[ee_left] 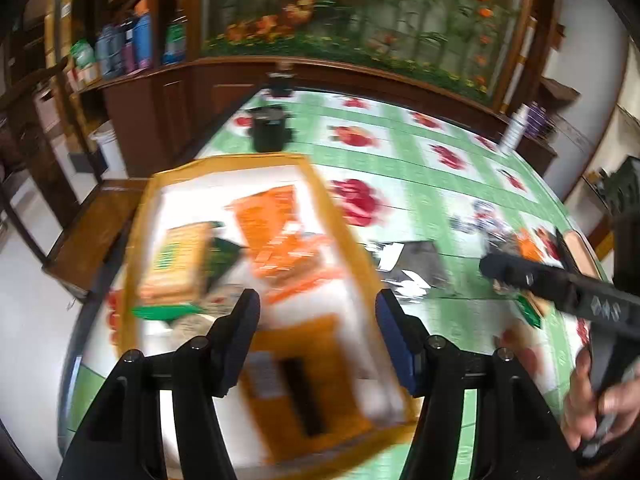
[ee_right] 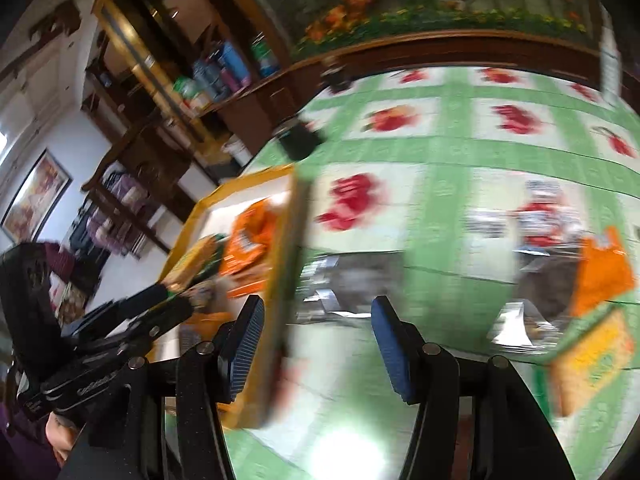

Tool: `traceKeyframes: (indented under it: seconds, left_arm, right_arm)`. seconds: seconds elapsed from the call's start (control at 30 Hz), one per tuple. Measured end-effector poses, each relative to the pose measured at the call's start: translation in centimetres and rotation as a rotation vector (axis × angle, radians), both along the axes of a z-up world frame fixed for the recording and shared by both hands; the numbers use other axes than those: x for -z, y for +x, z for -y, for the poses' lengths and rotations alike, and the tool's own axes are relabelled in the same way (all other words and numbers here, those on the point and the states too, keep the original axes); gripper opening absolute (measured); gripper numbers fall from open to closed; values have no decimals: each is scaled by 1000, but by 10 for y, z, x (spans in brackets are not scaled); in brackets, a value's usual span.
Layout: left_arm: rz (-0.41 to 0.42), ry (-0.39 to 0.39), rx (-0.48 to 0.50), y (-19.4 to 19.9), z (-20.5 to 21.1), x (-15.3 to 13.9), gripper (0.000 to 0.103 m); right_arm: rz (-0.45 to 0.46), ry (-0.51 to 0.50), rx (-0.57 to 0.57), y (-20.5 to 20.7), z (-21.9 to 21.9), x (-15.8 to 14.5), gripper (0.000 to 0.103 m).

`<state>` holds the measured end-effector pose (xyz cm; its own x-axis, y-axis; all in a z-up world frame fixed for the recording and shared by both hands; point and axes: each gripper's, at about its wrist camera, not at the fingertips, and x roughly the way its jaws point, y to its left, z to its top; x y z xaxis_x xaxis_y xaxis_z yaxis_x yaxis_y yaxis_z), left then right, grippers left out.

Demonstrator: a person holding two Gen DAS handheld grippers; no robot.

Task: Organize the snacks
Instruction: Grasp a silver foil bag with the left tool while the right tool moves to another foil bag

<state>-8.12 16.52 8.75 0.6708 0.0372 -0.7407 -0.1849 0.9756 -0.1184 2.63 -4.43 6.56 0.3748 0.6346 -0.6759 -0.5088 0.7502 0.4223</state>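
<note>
Two fisheye views cover one table under a green-and-white checked cloth with red fruit prints (ee_left: 404,152), both smeared by motion blur. From the left wrist, the left gripper (ee_left: 318,320) hangs over a yellow-rimmed rectangular tray with a white floor (ee_left: 136,248), its jaws apart with nothing pressed between the pads. Only this view looks into the tray from above: an orange snack packet (ee_left: 280,236) lies near the middle, a yellow-and-green snack packet (ee_left: 180,260) sits beside it toward the tray's left edge, and a green strip shows just below that. A black cylindrical cup (ee_left: 267,128) stands on the cloth beyond the tray's far rim. To the right, the right gripper (ee_left: 516,270) reaches in over loose snack packets, with a hand (ee_left: 596,392) on its handle at the frame's edge.

From the right wrist, the right gripper's (ee_right: 318,344) jaws also stand apart and empty, over the cloth and a crumpled silver foil wrapper (ee_right: 344,280) just beside the tray's right rim. This view alone shows the unsorted snacks clearly enough to count: a red-and-white packet (ee_right: 544,220), another orange packet (ee_right: 604,276) and a yellow packet with a green border (ee_right: 592,360), all lying on the cloth well apart from the tray. The left gripper (ee_right: 176,300) enters from the left, over the tray.
</note>
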Motion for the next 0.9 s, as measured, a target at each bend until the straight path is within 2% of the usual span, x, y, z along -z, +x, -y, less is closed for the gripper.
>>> traceKeyframes:
  seconds: [0.1, 0.2, 0.3, 0.33, 0.43, 0.5, 0.57, 0.7, 0.77, 0.83, 0.9]
  left_arm:
    - [-2, 32, 56, 10, 31, 0, 66]
    - [-23, 89, 100, 31, 57, 1, 69]
    - [-66, 114, 105, 63, 71, 3, 75]
    - [-83, 110, 102, 69, 71, 5, 75]
    - [-144, 93, 90, 99, 76, 15, 75]
    - [-173, 158, 68, 121, 81, 23, 75]
    - [-219, 181, 56, 139, 82, 31, 75]
    - [-316, 156, 34, 160, 80, 52, 75]
    - [-331, 116, 54, 158, 85, 57, 75]
    - [-344, 87, 97, 150, 97, 61, 75]
    - [-336, 44, 181, 136, 117, 61, 75]
  right_arm:
    - [0, 50, 72, 12, 42, 5, 62]
    - [-12, 188, 113, 23, 87, 23, 63]
    - [-103, 258, 137, 35, 116, 38, 63]
    - [-84, 281, 155, 36, 125, 34, 63]
    - [-67, 347, 169, 36, 139, 25, 69]
    - [-86, 372, 158, 36, 138, 26, 70]
    - [-105, 376, 141, 36, 135, 27, 70]
    - [-92, 393, 141, 33, 141, 25, 70]
    - [-88, 408, 153, 33, 144, 23, 70]
    - [-94, 420, 163, 34, 149, 25, 70]
    - [-99, 429, 173, 35, 152, 26, 70]
